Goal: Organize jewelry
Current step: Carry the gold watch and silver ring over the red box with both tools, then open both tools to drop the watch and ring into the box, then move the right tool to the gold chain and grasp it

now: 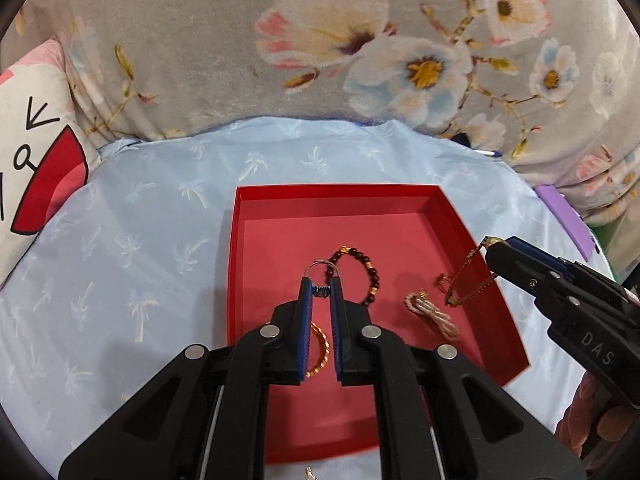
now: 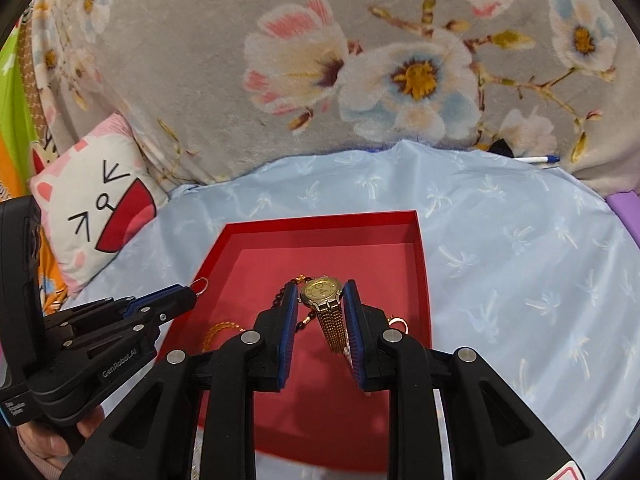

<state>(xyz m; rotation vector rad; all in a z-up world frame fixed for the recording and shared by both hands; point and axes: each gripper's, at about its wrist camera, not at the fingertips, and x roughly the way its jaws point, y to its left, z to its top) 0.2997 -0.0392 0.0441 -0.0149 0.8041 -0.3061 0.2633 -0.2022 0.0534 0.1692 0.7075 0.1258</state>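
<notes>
Gold watch (image 2: 321, 290) and silver ring (image 1: 320, 270) held over the red tray (image 1: 472, 236) — beaded bracelet (image 1: 362, 270) inside.

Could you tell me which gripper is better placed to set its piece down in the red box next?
Probably the left gripper: its ring hangs over the red box floor, whereas the right gripper holds its watch near the wall.

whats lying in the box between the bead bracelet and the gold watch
In the left wrist view, a pale twisted bracelet lies on the red box floor between the bead bracelet and the hanging gold watch.

Grey floral blanket (image 1: 224, 56) fills the back, with a pale blue palm-print cloth (image 1: 132, 248) spread in front. Cartoon-face pillow (image 2: 100, 204) off left, plus a pen (image 2: 538, 159) near the blanket's edge.
</notes>
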